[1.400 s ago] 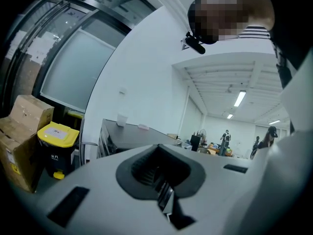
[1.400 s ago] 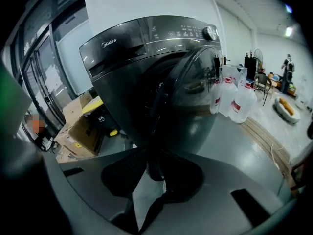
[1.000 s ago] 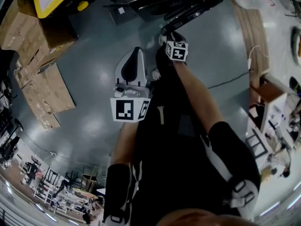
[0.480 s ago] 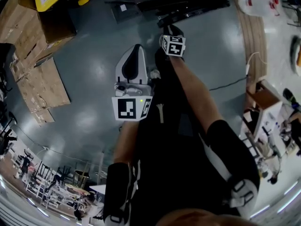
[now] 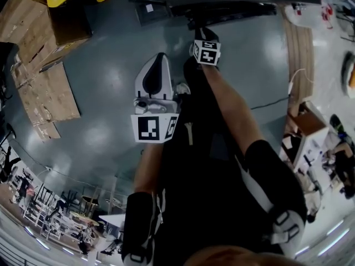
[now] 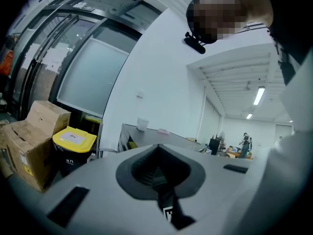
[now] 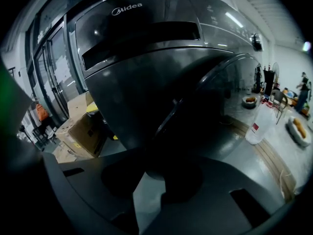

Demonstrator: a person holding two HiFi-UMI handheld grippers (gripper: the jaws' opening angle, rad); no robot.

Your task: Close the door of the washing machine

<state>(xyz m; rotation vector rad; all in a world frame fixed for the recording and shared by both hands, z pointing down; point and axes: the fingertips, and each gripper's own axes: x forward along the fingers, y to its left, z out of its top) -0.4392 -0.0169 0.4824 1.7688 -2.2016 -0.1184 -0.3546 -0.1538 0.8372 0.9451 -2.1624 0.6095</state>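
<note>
R gripper (image 7: pixel 150 175): fingers (image 7: pixel 180 180) apart w/ a wedge-shaped gap, and the jaws have just been closing a little. Only bare floor (image 7: pixel 139 204) shows thru the gap, so nothing is clamped. Tips sit right at the lower rim of the door (image 7: pixel 230 97); touching or just short, can't tell. L gripper (image 6: pixel 157 153): fingers together, empty, held close in front of the torso, aimed off across the room & not at the job. Door = big round dark panel, standing ajar off the front of the washing machine (image 7: pixel 142 53); in head view it's the dark band at top, just beyond the R marker cube. Handling, as a guess: rigid, fairly heavy on its hinge, glossy, so pads may skid. Prob. no need to pinch it. A flat push on the outer face near the free edge, opp. the hinge, should swing it w/ least effort, then a firm last press for the latch. Containers: the drum opening is dark behind the door, contents not visible. Cardboard boxes (image 6: pixel 29 141) by the glass wall look shut. The yellow-lidded bin (image 6: pixel 73 141) beside them has its lid down. White jug (image 7: pixel 261 124) stands on the floor to the machine's right, contents unknown.
</note>
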